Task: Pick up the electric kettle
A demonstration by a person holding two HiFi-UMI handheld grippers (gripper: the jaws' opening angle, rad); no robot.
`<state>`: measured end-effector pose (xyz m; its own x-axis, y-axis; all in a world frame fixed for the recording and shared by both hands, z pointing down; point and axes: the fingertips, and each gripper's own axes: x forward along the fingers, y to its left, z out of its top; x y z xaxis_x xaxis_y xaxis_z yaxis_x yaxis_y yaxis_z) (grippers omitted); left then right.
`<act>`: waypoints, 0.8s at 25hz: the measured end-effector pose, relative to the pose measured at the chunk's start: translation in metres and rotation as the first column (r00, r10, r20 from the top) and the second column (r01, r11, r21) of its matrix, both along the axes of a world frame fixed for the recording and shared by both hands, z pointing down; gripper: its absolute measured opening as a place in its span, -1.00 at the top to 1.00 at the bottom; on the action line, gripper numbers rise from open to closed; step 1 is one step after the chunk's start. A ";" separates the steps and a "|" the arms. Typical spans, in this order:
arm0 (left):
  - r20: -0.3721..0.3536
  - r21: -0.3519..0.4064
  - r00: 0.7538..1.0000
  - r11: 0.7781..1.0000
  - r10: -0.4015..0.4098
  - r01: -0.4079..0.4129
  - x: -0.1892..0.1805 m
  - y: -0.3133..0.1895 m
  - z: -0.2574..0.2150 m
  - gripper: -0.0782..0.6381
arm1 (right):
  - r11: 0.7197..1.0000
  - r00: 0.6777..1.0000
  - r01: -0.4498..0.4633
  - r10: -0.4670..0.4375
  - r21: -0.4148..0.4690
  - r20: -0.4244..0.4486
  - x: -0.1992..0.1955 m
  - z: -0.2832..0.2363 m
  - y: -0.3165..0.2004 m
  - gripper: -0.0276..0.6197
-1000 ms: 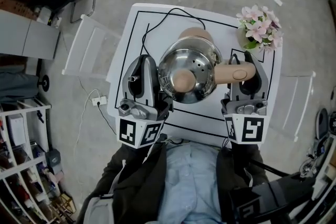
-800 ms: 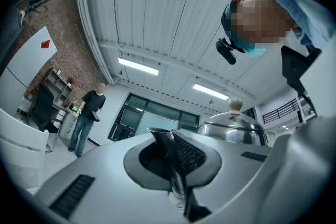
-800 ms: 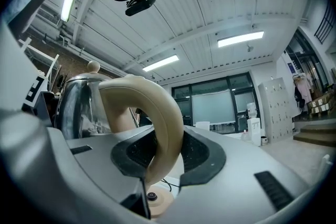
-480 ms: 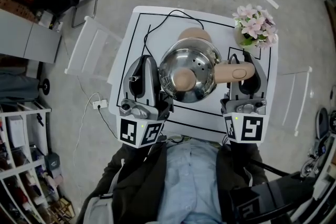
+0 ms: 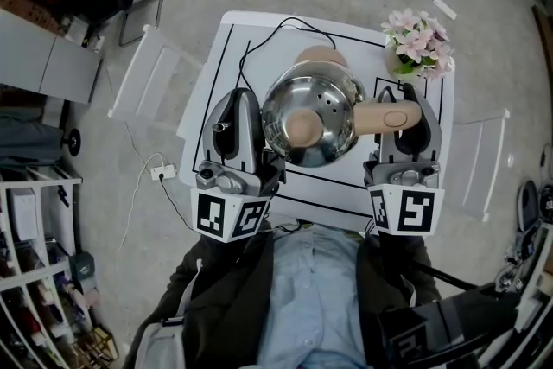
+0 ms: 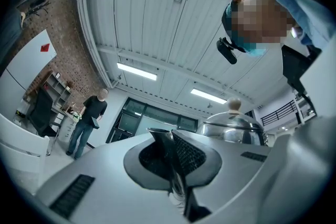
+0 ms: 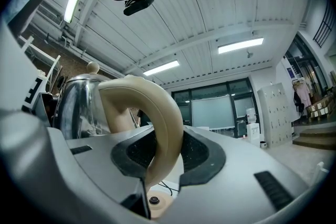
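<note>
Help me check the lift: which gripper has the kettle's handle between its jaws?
The right gripper: its jaws clamp the beige handle of the electric kettle. The left gripper is shut, beside the kettle.

— Surface?
— White table [image 5: 216, 95], black outlines.
— Items on it?
— Beige round base [image 5: 318, 58], centre; black cord [image 5: 273, 32], 11 o'clock; pink flowers [image 5: 417, 41], 2 o'clock corner.

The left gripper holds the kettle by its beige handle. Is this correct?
Not quite: it is the right gripper that holds the kettle by its beige handle, as the right gripper view shows. The left gripper is shut on nothing.
</note>
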<state>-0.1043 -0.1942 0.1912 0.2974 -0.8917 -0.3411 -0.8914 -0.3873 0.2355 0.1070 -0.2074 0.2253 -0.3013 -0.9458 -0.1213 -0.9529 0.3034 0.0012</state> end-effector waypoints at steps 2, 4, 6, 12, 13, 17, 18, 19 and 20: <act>-0.001 0.003 1.000 1.000 0.002 -0.002 0.000 0.003 -0.002 0.73 | 1.000 1.000 -0.002 0.002 0.005 -0.001 0.000 -0.003 0.003 0.54; -0.001 0.005 1.000 1.000 0.004 -0.004 0.000 0.005 -0.003 0.73 | 1.000 1.000 -0.004 0.004 0.008 -0.002 0.001 -0.005 0.005 0.54; -0.002 0.007 1.000 1.000 0.005 -0.005 0.001 0.006 -0.003 0.73 | 1.000 1.000 -0.005 0.005 0.008 -0.003 0.001 -0.005 0.007 0.54; -0.001 0.009 1.000 1.000 0.008 -0.008 0.001 0.010 -0.005 0.73 | 1.000 1.000 -0.008 0.008 0.012 -0.001 0.001 -0.006 0.011 0.54; -0.001 0.009 1.000 1.000 0.008 -0.008 0.001 0.010 -0.005 0.73 | 1.000 1.000 -0.008 0.009 0.012 -0.001 0.001 -0.007 0.012 0.54; 0.000 0.007 1.000 1.000 0.008 -0.008 0.002 0.011 -0.005 0.73 | 1.000 1.000 -0.009 0.009 0.009 -0.001 0.002 -0.006 0.012 0.54; 0.000 0.007 1.000 1.000 0.009 -0.009 0.002 0.010 -0.004 0.73 | 1.000 1.000 -0.010 0.010 0.009 0.000 0.002 -0.005 0.012 0.54; 0.001 0.007 1.000 1.000 0.009 -0.009 0.003 0.010 -0.003 0.73 | 1.000 1.000 -0.011 0.011 0.009 0.000 0.003 -0.004 0.012 0.54; 0.001 0.006 1.000 1.000 0.010 -0.010 0.003 0.010 -0.003 0.73 | 1.000 1.000 -0.011 0.011 0.009 0.000 0.003 -0.004 0.012 0.54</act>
<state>-0.1010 -0.1845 0.1883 0.3065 -0.8866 -0.3465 -0.8878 -0.3976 0.2318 0.1105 -0.1957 0.2215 -0.2904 -0.9481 -0.1294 -0.9563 0.2924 0.0037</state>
